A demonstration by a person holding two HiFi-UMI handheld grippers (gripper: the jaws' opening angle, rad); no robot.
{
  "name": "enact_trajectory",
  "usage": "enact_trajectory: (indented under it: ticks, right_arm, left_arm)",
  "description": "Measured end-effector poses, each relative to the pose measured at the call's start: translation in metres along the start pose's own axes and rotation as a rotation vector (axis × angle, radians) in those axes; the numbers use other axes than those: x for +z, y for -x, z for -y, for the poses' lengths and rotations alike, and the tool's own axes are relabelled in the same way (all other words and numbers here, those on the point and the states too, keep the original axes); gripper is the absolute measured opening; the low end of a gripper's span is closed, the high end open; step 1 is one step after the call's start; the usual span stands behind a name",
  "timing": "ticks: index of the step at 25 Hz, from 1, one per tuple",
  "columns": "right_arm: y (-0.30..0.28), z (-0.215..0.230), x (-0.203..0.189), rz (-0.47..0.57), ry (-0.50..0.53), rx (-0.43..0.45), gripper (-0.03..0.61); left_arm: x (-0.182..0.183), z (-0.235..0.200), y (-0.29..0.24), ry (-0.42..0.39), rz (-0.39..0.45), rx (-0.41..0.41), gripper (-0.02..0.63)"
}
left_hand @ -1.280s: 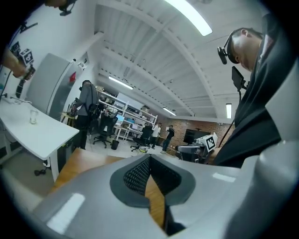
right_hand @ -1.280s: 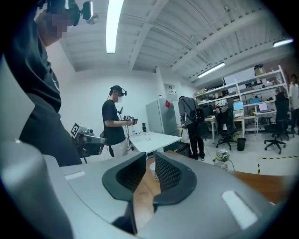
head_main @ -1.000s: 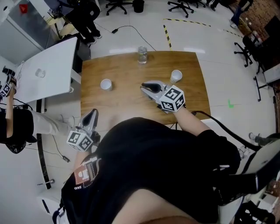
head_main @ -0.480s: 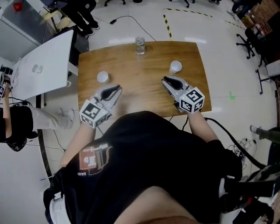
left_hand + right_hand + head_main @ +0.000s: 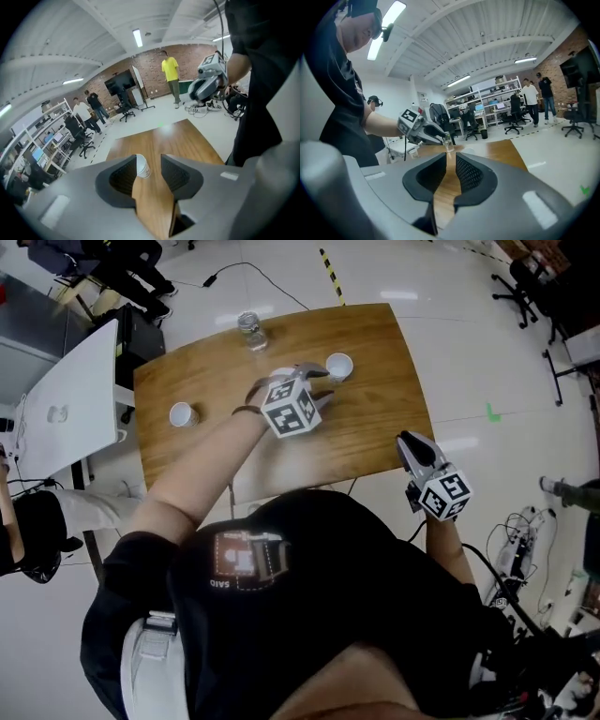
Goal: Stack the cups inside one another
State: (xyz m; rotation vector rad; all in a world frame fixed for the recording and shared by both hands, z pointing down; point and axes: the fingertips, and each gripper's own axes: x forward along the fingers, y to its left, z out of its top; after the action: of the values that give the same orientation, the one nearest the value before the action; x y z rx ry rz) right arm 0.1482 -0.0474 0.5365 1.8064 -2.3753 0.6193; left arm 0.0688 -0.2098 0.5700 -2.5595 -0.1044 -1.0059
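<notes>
Cup (image 5: 338, 365) | left gripper (image 5: 324, 386) crossed over, jaws opening, cup just ahead | right gripper (image 5: 405, 439) retreated, half-open, empty

White glossy floor (image 5: 487, 343), brick wall (image 5: 150, 70) (far end), strip lights (image 5: 137, 37)

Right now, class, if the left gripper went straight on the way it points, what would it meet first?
Probably the white paper cup on the wooden table just ahead, in line with the left gripper's opening jaws, not yet between them; depth is uncertain.
</notes>
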Motion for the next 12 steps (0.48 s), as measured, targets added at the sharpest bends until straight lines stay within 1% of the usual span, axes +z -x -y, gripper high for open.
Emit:
enact_trajectory:
  ticks: [3, 5, 8, 10, 12]
  right_arm:
    - [0.032, 0.032, -0.022, -0.010, -0.043, -0.046, 0.075]
    - [0.048, 0.049, -0.034, -0.006, -0.074, -0.068, 0.075]
    - [0.062, 0.064, -0.049, -0.010, -0.105, -0.079, 0.075]
    - [0.067, 0.069, -0.056, -0.014, -0.117, -0.078, 0.077]
    - [0.068, 0.071, -0.061, -0.014, -0.121, -0.073, 0.077]
  left_arm:
    - [-0.009, -0.010, -0.059, -0.075, -0.145, -0.027, 0.139]
    - [-0.028, -0.007, -0.090, -0.117, -0.270, -0.076, 0.140]
    - [-0.060, -0.003, -0.120, -0.179, -0.443, -0.139, 0.141]
    - [-0.073, -0.004, -0.131, -0.214, -0.516, -0.151, 0.140]
    - [-0.075, -0.007, -0.137, -0.224, -0.543, -0.146, 0.132]
